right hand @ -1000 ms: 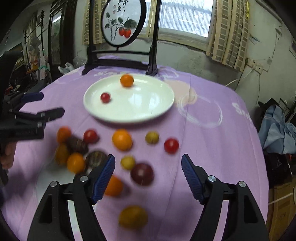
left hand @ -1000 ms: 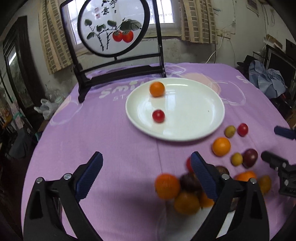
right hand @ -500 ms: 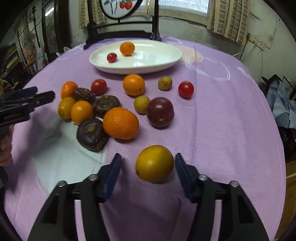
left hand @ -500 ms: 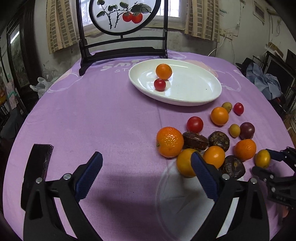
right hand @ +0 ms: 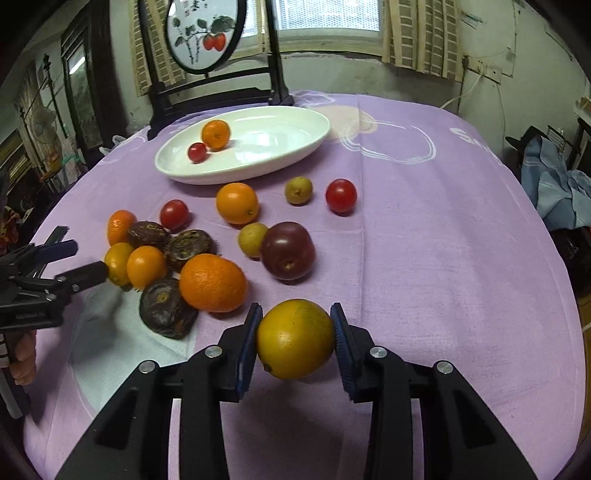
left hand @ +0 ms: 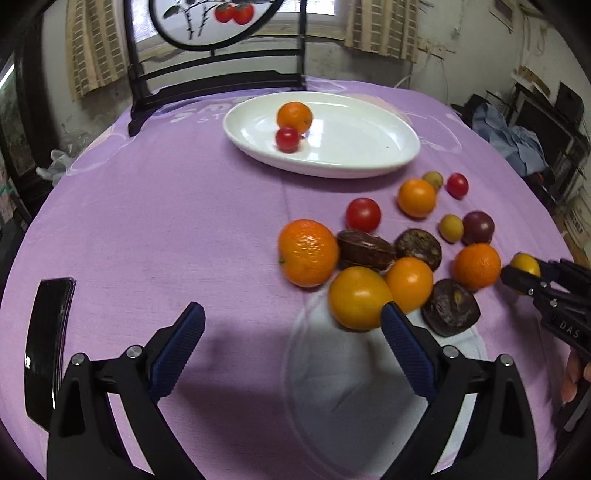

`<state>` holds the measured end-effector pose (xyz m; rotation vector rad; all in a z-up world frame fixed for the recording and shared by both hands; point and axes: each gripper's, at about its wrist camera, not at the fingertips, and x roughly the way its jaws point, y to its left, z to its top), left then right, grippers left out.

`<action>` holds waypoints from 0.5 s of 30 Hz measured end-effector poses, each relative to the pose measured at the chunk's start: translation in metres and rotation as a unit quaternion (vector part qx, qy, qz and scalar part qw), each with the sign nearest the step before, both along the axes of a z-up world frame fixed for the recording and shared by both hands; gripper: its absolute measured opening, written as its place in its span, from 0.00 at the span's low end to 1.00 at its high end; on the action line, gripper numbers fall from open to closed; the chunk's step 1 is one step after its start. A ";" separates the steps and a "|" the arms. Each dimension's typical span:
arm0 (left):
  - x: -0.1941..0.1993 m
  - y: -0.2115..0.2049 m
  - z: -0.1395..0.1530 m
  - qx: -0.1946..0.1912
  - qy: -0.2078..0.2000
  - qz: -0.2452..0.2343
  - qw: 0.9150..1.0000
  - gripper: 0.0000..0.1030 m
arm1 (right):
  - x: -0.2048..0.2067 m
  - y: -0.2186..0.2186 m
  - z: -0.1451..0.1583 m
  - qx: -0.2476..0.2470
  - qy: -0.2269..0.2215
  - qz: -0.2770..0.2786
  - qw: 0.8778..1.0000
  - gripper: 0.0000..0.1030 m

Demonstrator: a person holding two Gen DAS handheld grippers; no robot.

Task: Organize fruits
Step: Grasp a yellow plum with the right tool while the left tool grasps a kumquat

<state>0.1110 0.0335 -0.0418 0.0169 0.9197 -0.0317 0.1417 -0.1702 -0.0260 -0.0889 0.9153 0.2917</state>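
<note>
The yellow-orange fruit (right hand: 295, 339), well in front of the white plate (right hand: 295, 147) on the purple cloth (right hand: 443, 258), now sits clamped between your right gripper (right hand: 295, 341) pads, which have just closed on it, ready to carry plateward, while your left gripper (left hand: 291, 350) stays wide open and empty.

A window (right hand: 325, 18) with striped curtains (right hand: 421, 37) glows at the top of the frame. Below it runs a stained pale wall (right hand: 369, 74). A purple cloth (right hand: 424, 229) covers the round surface, and a dark cabinet (right hand: 81, 92) stands upper left.
</note>
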 end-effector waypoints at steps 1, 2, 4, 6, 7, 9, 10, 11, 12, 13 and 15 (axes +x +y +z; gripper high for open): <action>0.000 -0.001 -0.001 0.005 -0.004 -0.003 1.000 0.92 | -0.002 0.002 0.001 0.000 -0.001 0.008 1.000 0.37; 0.000 -0.002 -0.001 0.005 -0.008 -0.004 1.000 0.92 | -0.003 0.004 0.000 -0.001 -0.001 0.012 1.000 0.37; 0.000 0.000 -0.002 -0.006 -0.004 -0.002 1.000 0.92 | -0.004 0.005 0.000 -0.004 0.000 0.014 1.000 0.37; 0.001 0.003 -0.003 -0.022 0.008 -0.002 1.000 0.92 | -0.005 0.004 0.000 -0.008 0.000 0.012 1.000 0.37; 0.000 0.004 -0.002 -0.033 0.012 -0.004 0.999 0.92 | -0.004 0.003 0.001 -0.006 -0.001 0.010 1.000 0.37; -0.003 0.004 0.003 -0.046 0.008 -0.011 0.999 0.92 | -0.006 0.002 0.001 -0.004 -0.002 0.010 1.000 0.37; -0.004 0.003 0.005 -0.045 0.006 -0.016 0.999 0.92 | -0.006 0.001 0.002 -0.003 -0.002 0.011 1.000 0.37; -0.006 0.000 0.007 -0.037 0.003 -0.024 0.999 0.92 | -0.006 0.001 0.002 -0.003 -0.003 0.011 1.000 0.37; -0.007 -0.003 0.007 -0.027 0.002 -0.030 0.999 0.92 | -0.006 0.001 0.002 -0.003 -0.003 0.012 1.000 0.37; -0.008 -0.006 0.006 -0.019 0.002 -0.035 0.999 0.92 | -0.006 0.001 0.002 -0.003 -0.002 0.013 1.000 0.37; -0.006 -0.011 0.000 -0.002 0.007 -0.040 0.999 0.90 | -0.006 0.003 0.002 -0.006 -0.003 0.014 1.000 0.37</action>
